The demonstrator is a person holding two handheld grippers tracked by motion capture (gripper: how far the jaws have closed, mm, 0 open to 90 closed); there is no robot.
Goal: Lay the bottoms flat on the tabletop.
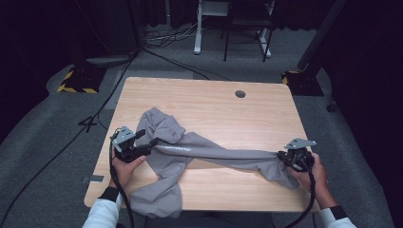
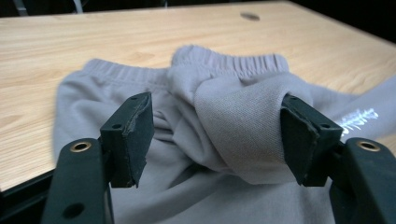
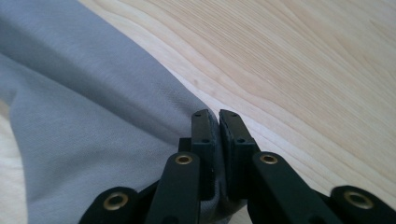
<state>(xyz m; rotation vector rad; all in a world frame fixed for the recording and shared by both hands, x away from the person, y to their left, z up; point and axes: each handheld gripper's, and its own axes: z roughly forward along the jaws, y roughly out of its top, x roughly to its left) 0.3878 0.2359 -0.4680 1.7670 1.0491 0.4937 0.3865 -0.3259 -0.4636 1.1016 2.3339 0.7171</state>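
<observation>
Grey sweatpants (image 1: pixel 190 153) lie crumpled across the wooden table (image 1: pixel 214 102), one leg stretched to the right, the other hanging over the front edge. My left gripper (image 1: pixel 146 139) is open at the left, its jaws spread around a bunched fold near the waistband (image 2: pixel 233 63). In the left gripper view the grey fabric (image 2: pixel 243 126) bulges between the two pads (image 2: pixel 135 135). My right gripper (image 1: pixel 285 157) is shut on the end of the stretched leg; the right gripper view has grey cloth (image 3: pixel 93 116) pinched between the closed jaws of that gripper (image 3: pixel 218 116).
A round cable hole (image 1: pixel 240 93) sits near the table's far edge. Bare wood spreads behind the pants. Cables and a white desk frame (image 1: pixel 199 28) stand on the grey floor beyond. Both hands rest near the front corners.
</observation>
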